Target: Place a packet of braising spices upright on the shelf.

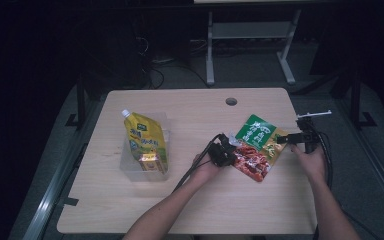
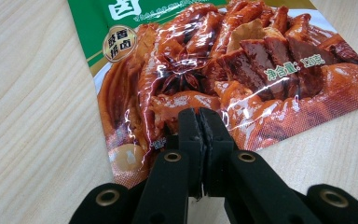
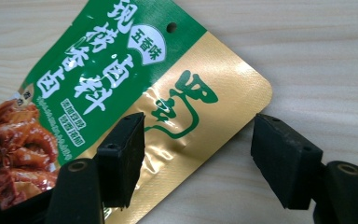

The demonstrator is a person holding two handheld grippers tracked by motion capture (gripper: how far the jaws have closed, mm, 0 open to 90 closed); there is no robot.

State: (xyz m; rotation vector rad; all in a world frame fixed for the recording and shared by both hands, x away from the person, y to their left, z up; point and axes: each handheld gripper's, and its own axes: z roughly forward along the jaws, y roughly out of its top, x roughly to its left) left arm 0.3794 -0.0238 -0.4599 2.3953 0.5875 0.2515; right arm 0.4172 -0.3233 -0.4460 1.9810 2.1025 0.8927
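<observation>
A flat food packet (image 1: 255,145), green and gold on top with a picture of braised meat below, lies right of the table's middle. My left gripper (image 1: 228,150) is at its lower left edge. In the left gripper view the jaws stand pressed together on the meat-picture edge of the packet (image 2: 242,60), so the left gripper (image 2: 204,116) is shut on that thin edge. My right gripper (image 1: 285,140) is at the packet's right corner. In the right gripper view it (image 3: 198,140) stands open across the gold corner of the packet (image 3: 121,74), one jaw over the foil, the other over bare wood.
A yellow spouted pouch (image 1: 145,142) stands in a clear plastic container (image 1: 128,170) at the table's left. A round cable hole (image 1: 231,101) is near the table's far edge. Cables trail from both grippers. Dark floor and a white desk frame lie beyond.
</observation>
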